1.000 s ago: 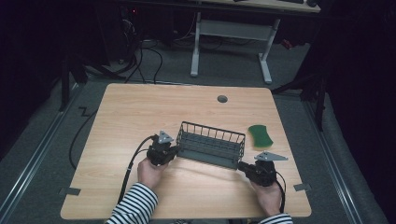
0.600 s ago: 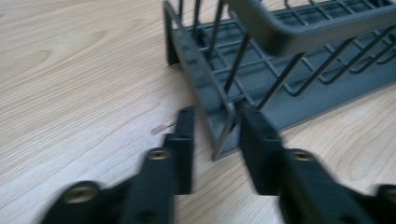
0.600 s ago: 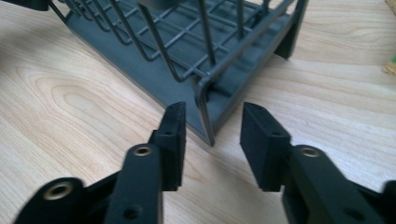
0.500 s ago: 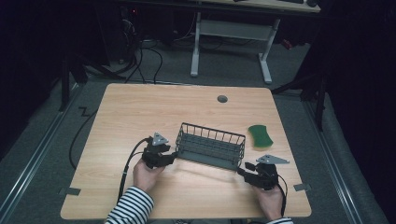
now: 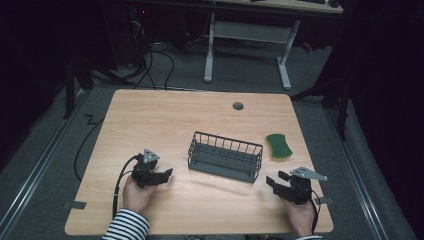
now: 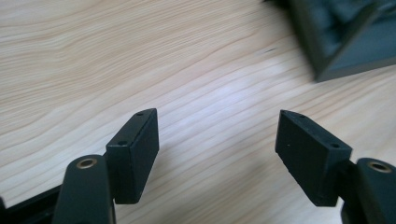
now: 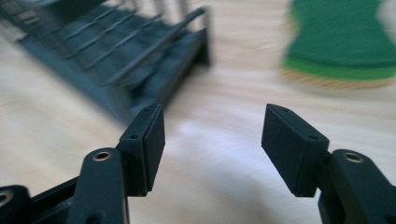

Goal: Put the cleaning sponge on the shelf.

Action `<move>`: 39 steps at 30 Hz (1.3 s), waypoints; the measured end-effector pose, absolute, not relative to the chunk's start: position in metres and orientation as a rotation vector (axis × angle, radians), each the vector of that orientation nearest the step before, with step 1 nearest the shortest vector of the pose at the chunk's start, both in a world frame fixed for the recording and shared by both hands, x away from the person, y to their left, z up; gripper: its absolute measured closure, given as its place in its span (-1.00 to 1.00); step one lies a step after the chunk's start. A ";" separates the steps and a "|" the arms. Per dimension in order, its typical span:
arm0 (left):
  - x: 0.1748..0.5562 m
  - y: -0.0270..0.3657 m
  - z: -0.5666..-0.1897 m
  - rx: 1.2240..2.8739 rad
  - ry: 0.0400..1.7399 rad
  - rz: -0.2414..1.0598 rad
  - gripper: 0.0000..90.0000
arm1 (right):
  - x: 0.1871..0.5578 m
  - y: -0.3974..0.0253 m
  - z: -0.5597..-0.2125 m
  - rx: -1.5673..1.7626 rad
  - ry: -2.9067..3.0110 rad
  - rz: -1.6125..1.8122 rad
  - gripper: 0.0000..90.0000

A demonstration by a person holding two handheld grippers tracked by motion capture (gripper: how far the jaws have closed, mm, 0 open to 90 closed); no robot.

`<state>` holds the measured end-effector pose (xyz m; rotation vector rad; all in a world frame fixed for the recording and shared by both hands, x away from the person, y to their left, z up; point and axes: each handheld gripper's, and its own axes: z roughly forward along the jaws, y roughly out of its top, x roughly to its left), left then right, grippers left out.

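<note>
Table (image 5: pixel 175 115): a light wooden top is seen from above, with a small round grey cap (image 5: pixel 238 105) set near its far edge.

Basket (image 5: pixel 225 156): a dark wire basket is stood upright on the table, right of the middle and toward the near side; nothing is seen inside it. It is touched by neither gripper.

Sponge (image 5: pixel 278 146): a green sponge is laid flat on the table just beyond the basket's right end, apart from it. In the right gripper view the sponge (image 7: pixel 343 39) is seen blurred at the upper right, with a paler layer along its lower edge.

Left gripper (image 5: pixel 166 174): it is held low over the table to the left of the basket, near it but apart. In the left gripper view the gripper (image 6: pixel 217 140) is shown with its jaws spread wide, bare wood between them, and a corner of the basket (image 6: pixel 345 42) at the upper right.

Right gripper (image 5: pixel 274 180): it is held near the table's front right, just off the basket's right near corner. In the right gripper view the gripper (image 7: pixel 212 135) is shown with its jaws parted and nothing between them; the basket's end (image 7: pixel 140 60) is seen ahead to the left.

Hands: each gripper is held from behind by a hand, the left hand (image 5: pixel 136 195) coming out of a striped sleeve (image 5: pixel 125 227), the right hand (image 5: pixel 300 217) at the table's near edge.

Cable (image 5: pixel 120 182): a black cable is trailed from the left gripper back toward the table's near edge.
</note>
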<state>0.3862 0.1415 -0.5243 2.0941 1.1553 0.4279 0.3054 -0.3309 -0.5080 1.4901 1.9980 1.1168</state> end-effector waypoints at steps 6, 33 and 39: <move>0.386 0.156 -0.532 2.058 1.223 0.478 -0.32 | 0.325 -0.346 -0.508 1.529 1.902 1.057 -0.19; 0.383 0.160 -0.536 2.032 1.213 0.517 -0.40 | 0.414 -0.360 -0.481 1.647 1.902 0.828 -0.40; 0.383 0.160 -0.536 2.030 1.213 0.515 -0.39 | 0.433 -0.360 -0.480 1.679 1.936 0.774 -0.46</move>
